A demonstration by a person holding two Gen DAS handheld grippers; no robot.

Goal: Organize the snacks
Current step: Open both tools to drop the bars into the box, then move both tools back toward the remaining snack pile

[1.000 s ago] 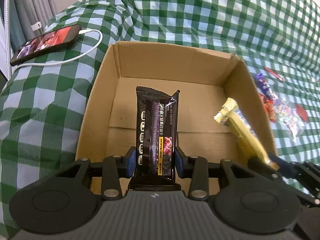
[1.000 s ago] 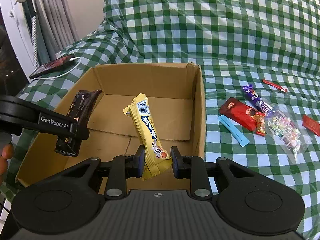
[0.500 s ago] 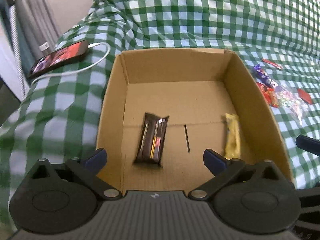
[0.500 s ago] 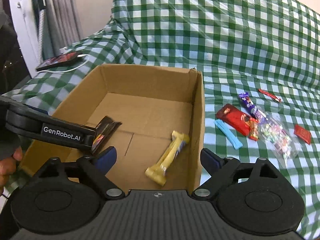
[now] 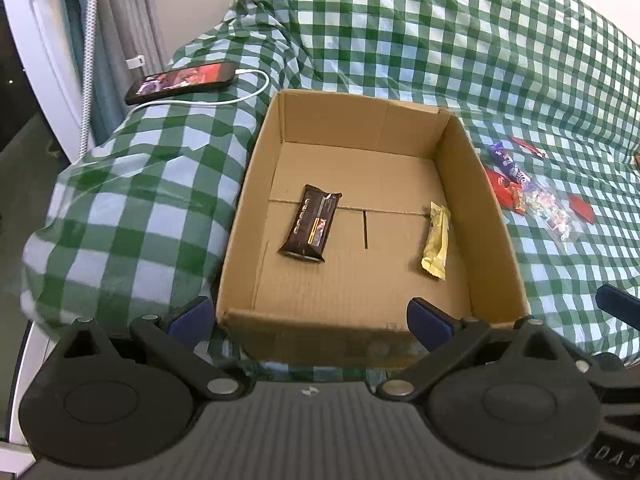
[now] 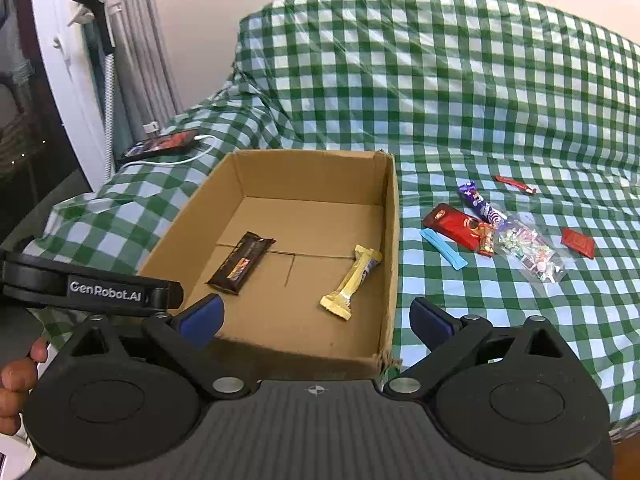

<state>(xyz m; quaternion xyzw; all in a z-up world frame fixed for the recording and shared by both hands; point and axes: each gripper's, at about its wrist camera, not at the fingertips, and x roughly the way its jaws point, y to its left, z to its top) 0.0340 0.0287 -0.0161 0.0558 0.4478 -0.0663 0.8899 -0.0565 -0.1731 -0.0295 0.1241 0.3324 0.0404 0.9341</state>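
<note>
Corrugated cardboard box [image 5: 352, 328]: glossy dark bar [image 5: 311, 223], crinkled yellow wrapper [image 5: 437, 240].

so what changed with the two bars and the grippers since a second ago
Both bars were let go: the dark bar and the yellow bar now lie flat on the floor of the cardboard box. The left gripper and right gripper have just opened wide, empty, and pulled back. The loose snacks on the cloth stayed put.

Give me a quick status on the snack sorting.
Left gripper, right gripper open, empty. Dark bar, yellow bar in box. Loose snacks outside, unobstructed.
</note>
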